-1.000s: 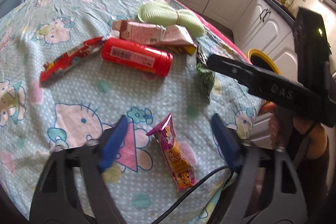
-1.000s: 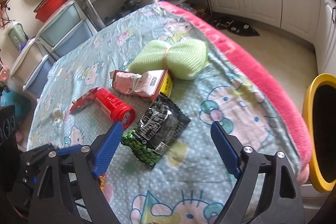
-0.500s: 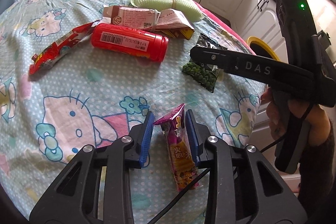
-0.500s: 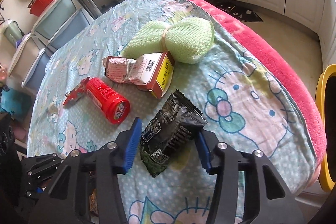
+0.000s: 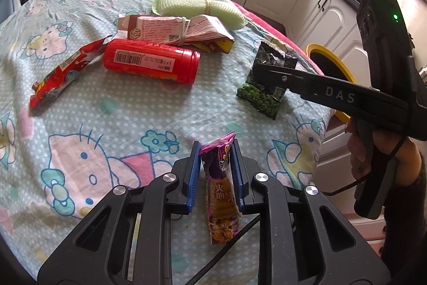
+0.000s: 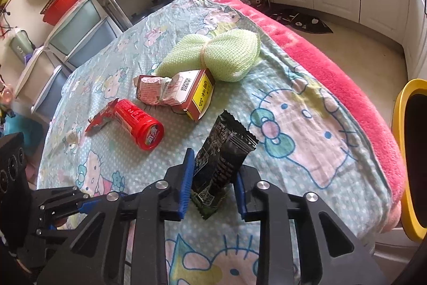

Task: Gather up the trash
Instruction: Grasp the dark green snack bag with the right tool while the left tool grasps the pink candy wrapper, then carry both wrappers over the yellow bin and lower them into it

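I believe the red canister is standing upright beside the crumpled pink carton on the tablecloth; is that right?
Not quite: the red canister is lying on its side, not upright, as the left wrist view shows. It is beside the crumpled pink carton on the tablecloth.

The left gripper (image 5: 214, 164) is a black plastic frame with triangular cut-outs, round silver screw heads at its joints, blue ribbed pads (image 5: 194, 172) on both fingers and a thin black cable running beneath it. The right gripper (image 6: 213, 178) is built alike: black linkage arms, silver screws, blue pads (image 6: 186, 178). From the left wrist view its side carries white "DAS" lettering and a tall black block with a small green light, above a pistol-style handle held by a hand (image 5: 360, 151) with a dark sleeve at the wrist.
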Available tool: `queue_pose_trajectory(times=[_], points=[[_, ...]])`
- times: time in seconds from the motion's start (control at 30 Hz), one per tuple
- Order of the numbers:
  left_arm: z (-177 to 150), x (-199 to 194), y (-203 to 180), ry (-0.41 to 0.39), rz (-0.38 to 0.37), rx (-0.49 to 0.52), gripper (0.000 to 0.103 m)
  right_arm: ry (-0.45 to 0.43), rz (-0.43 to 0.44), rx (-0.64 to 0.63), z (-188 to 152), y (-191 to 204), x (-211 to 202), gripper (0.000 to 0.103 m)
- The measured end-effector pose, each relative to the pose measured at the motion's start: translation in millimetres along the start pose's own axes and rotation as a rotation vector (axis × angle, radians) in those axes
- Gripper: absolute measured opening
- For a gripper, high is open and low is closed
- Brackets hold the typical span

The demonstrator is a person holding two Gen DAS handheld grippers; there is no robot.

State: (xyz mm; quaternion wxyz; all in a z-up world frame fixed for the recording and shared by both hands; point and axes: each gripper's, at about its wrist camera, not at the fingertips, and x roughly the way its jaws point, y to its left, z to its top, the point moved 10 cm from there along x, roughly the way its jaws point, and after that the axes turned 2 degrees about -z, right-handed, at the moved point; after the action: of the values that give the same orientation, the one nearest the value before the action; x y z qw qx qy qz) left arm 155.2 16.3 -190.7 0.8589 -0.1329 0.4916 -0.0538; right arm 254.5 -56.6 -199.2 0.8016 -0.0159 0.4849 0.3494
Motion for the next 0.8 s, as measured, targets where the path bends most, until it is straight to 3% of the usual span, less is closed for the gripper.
queue_pose_trajectory(times=[0.3, 0.8], points=[[16.2, -5.0, -13.9, -0.034, -0.023, 0.029, 0.015, -0.037, -0.006, -0.006, 1.7, -6.4, -21.0, 0.016], [49.2, -15.4, -45.7, -0.096, -0.053, 0.086, 0.015, -0.109, -0.041, -0.003, 8.5, -22.4, -57.8, 0.01]])
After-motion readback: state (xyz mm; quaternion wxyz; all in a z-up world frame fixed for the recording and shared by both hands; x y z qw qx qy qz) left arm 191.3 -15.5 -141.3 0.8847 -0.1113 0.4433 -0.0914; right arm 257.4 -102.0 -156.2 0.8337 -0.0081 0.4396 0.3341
